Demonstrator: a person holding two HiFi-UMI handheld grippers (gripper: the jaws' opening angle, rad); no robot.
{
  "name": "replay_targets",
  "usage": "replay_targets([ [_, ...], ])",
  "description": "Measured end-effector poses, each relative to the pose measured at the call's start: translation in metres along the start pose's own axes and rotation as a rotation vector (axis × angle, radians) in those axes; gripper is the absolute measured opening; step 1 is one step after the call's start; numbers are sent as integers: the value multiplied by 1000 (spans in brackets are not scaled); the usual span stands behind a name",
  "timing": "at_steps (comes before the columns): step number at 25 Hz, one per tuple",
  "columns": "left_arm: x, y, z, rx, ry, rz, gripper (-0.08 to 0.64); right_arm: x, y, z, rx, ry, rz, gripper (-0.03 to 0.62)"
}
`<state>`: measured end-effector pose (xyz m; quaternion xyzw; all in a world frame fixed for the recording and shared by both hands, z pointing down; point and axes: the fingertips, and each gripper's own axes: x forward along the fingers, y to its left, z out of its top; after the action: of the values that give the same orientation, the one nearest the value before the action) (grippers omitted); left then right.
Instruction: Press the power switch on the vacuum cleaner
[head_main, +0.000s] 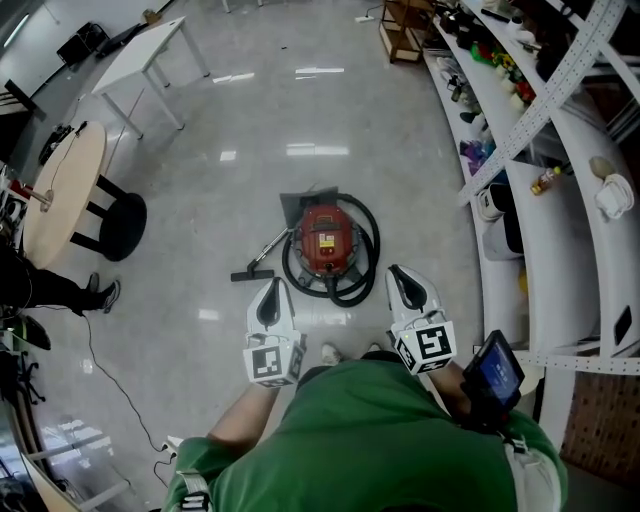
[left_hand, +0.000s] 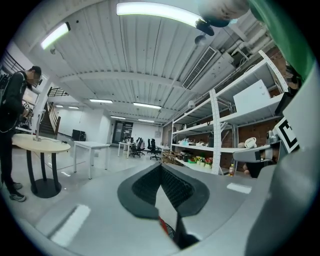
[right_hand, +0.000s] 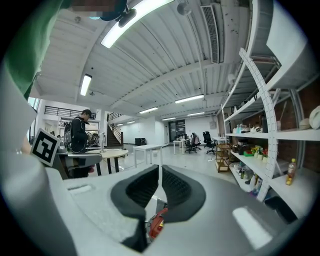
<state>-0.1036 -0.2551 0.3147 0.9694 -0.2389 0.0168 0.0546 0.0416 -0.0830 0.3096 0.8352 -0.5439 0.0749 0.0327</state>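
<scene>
Vacuum cleaner (head_main: 328, 243) – a red canister – sits on the glossy grey floor (head_main: 220, 120) straight ahead of me, with its black hose (head_main: 366, 262) looped around the body and the floor nozzle (head_main: 251, 274) lying just to its left. I have both tools low and in front of the green shirt, short of the machine and not touching it. My left gripper (head_main: 271, 284) points at the canister's near left side, its pads pressed together at the tips with nothing between them. My right gripper (head_main: 396, 270) sits just off the hose loop on the right, jaws likewise together and empty – through the slit below them I see a patch of the red body. White shelving (head_main: 520, 200) runs along my right, and a round table (head_main: 60, 185) stands well off to the left.
</scene>
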Motion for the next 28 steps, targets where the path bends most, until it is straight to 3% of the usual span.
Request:
replay_targets([
  [11, -6, -35, -1, -22, 21, 5, 6, -40, -26, 1, 5, -11, -20, 3],
  [28, -26, -58, -8, -18, 24, -32, 6, -67, -22, -9, 6, -4, -27, 3],
])
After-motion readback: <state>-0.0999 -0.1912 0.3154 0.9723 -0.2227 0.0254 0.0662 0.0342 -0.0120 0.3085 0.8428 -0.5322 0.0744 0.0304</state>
